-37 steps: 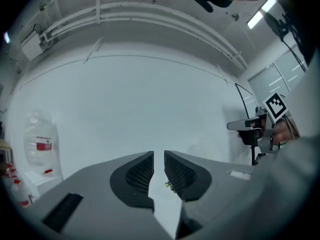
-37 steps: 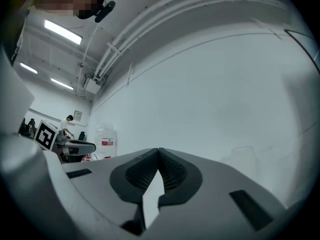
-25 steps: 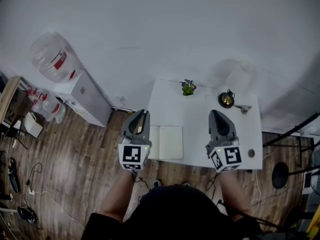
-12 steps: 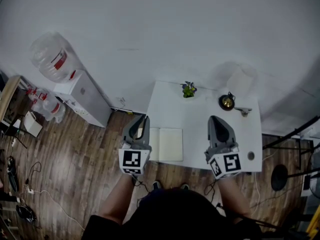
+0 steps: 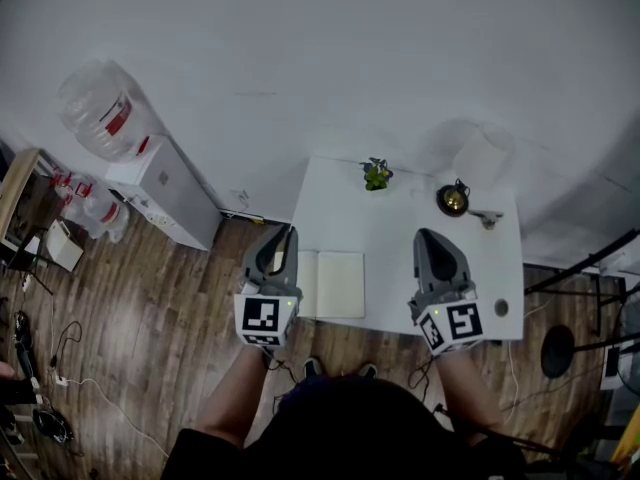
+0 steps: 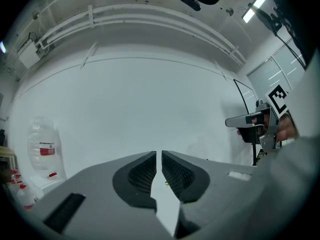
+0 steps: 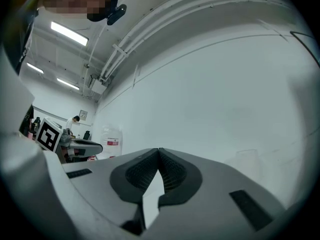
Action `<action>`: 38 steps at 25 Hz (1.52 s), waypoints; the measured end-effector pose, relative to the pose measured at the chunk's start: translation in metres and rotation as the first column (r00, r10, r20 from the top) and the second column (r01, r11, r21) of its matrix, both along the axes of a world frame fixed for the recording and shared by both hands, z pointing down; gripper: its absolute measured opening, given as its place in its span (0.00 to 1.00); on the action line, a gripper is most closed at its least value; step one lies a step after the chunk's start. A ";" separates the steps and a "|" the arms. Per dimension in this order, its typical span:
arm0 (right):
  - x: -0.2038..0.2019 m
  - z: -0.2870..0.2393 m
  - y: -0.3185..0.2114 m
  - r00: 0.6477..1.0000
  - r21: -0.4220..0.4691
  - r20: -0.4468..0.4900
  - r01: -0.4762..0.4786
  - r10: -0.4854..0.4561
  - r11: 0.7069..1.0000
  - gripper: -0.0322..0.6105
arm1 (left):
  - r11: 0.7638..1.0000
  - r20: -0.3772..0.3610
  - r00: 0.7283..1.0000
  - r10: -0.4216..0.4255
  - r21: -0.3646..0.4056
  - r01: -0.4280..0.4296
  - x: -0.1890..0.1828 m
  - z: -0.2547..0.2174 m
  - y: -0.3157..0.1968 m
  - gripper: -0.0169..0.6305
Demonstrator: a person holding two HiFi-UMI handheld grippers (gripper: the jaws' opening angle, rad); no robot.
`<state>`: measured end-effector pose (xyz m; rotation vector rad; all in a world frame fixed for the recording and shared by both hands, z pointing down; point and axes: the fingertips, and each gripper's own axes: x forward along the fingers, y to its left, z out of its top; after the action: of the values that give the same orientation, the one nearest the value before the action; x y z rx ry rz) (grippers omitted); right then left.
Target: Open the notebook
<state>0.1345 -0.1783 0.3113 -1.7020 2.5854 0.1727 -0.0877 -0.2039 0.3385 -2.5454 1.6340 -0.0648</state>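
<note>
A white notebook (image 5: pixel 341 285) lies flat on the small white table (image 5: pixel 390 238), near its front left. A fold line runs close to the notebook's left side, and the part beyond it is partly hidden by my left gripper (image 5: pixel 288 232). That gripper hovers level over the table's left edge. Its jaws (image 6: pixel 159 155) stand a thin slit apart with nothing between them. My right gripper (image 5: pixel 428 234) hovers over the table's right half, away from the notebook. Its jaws (image 7: pixel 159 150) are shut and empty. Both gripper views face the bare white wall.
At the table's back stand a small green plant (image 5: pixel 376 174), a dark round brass object (image 5: pixel 453 199) and a translucent container (image 5: pixel 481 152). A water jug (image 5: pixel 98 114) on a white dispenser (image 5: pixel 165 194) stands to the left. Cables lie on the wooden floor (image 5: pixel 120 338).
Both grippers keep their places over the table. Only the head view shifts slightly.
</note>
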 end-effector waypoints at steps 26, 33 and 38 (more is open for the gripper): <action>0.000 0.001 -0.006 1.000 -0.008 0.015 0.005 -0.005 1.000 0.06 | 1.000 -0.004 1.000 0.000 -0.029 0.000 -0.001 0.002 -0.001 0.08; 0.000 0.004 -0.005 1.000 -0.016 0.026 0.002 -0.002 1.000 0.06 | 1.000 -0.011 1.000 0.007 -0.009 -0.007 -0.001 -0.001 -0.001 0.07; 0.000 0.004 -0.005 1.000 -0.014 0.029 -0.001 0.001 1.000 0.06 | 1.000 -0.008 1.000 0.012 -0.013 -0.012 -0.001 -0.001 0.000 0.07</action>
<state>0.1347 -0.1835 0.3154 -1.6975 2.5714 0.1289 -0.0887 -0.2036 0.3380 -2.5683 1.6260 -0.0641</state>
